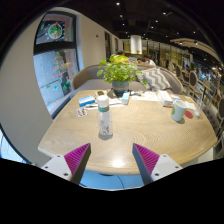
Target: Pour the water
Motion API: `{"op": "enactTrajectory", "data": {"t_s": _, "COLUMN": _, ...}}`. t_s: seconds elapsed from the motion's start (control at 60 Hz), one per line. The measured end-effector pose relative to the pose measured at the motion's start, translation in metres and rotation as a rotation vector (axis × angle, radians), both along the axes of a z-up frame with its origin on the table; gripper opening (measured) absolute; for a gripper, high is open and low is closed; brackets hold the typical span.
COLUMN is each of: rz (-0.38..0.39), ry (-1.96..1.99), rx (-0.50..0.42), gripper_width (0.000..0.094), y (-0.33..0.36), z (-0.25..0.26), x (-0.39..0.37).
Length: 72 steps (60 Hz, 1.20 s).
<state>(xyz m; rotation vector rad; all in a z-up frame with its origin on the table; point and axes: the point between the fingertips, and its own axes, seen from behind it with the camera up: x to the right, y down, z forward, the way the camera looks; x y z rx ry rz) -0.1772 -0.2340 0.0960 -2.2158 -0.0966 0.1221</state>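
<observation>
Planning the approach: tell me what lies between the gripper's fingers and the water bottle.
Only bare tabletop, in the gripper view; the open gripper sits short of the bottle.

1. Pale wooden surface, rounded corners, bare along its near edge.
2. Clear bottle stands upright toward the left side.
3. Potted plant at the far edge.
4. Cup near the right edge.

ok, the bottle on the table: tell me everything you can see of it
The bottle looks like clear plastic, with a pale cap on top and a darker band below the neck. It stands upright on the light wooden table, alone, nothing touching it. It is beyond the open gripper, ahead of the left finger. A potted plant sits farther back. The water level cannot be told.
</observation>
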Motion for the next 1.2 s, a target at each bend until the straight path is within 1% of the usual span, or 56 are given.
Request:
{"op": "enactTrajectory", "data": {"t_s": 0.133, "rz": -0.005, "ry": 0.028, "rx": 0.056, "gripper_width": 0.0859, "y": 0.062, "z": -0.013, "x": -0.028}}
{"op": "enactTrajectory", "data": {"t_s": 0.25, "rz": -0.035, "ry": 0.002, "rx": 0.109, "gripper_width": 0.0861, "y": 0.116, "z": -0.029, "x": -0.036}}
{"op": "enactTrajectory", "data": {"t_s": 0.367, "rz": -0.072, "ry": -0.005, "rx": 0.117, "gripper_width": 0.0842, "y": 0.154, "z": -0.054, "x": -0.036}}
{"op": "enactTrajectory", "data": {"t_s": 0.467, "rz": -0.064, "ry": 0.003, "rx": 0.143, "gripper_width": 0.0757, "y": 0.175, "z": -0.064, "x": -0.042}}
{"op": "enactTrajectory", "data": {"t_s": 0.533, "rz": -0.027, "ry": -0.012, "rx": 0.17, "gripper_width": 0.0705, "y": 0.183, "z": -0.064, "x": -0.051}}
{"op": "enactTrajectory", "data": {"t_s": 0.567, "rz": -0.006, "ry": -0.019, "rx": 0.188, "gripper_width": 0.0634, "y": 0.188, "z": -0.065, "x": -0.055}}
{"op": "enactTrajectory", "data": {"t_s": 0.6, "rz": -0.008, "ry": -0.033, "rx": 0.204, "gripper_width": 0.0509, "y": 0.19, "z": -0.063, "x": -0.054}}
{"op": "enactTrajectory", "data": {"t_s": 0.617, "rz": -0.009, "ry": -0.039, "rx": 0.212, "gripper_width": 0.0491, "y": 0.191, "z": -0.063, "x": -0.053}}
{"op": "enactTrajectory", "data": {"t_s": 0.717, "rz": 0.003, "ry": -0.042, "rx": 0.229, "gripper_width": 0.0469, "y": 0.191, "z": -0.061, "x": -0.057}}
{"op": "enactTrajectory", "data": {"t_s": 0.75, "rz": -0.007, "ry": -0.047, "rx": 0.232, "gripper_width": 0.0454, "y": 0.192, "z": -0.061, "x": -0.055}}
{"op": "enactTrajectory", "data": {"t_s": 0.8, "rz": -0.012, "ry": -0.054, "rx": 0.23, "gripper_width": 0.044, "y": 0.192, "z": -0.061, "x": -0.054}}
{"op": "enactTrajectory", "data": {"t_s": 0.883, "rz": 0.008, "ry": -0.05, "rx": 0.212, "gripper_width": 0.0416, "y": 0.19, "z": -0.061, "x": -0.057}}
{"op": "enactTrajectory", "data": {"t_s": 0.967, "rz": 0.019, "ry": -0.044, "rx": 0.208, "gripper_width": 0.0404, "y": 0.19, "z": -0.05, "x": -0.054}}
{"op": "enactTrajectory", "data": {"t_s": 1.05, "rz": 0.016, "ry": -0.009, "rx": 0.229, "gripper_width": 0.0403, "y": 0.194, "z": -0.023, "x": -0.049}}
{"op": "enactTrajectory", "data": {"t_s": 1.2, "rz": -0.015, "ry": 0.212, "rx": 0.261, "gripper_width": 0.0404, "y": 0.206, "z": 0.052, "x": -0.022}}
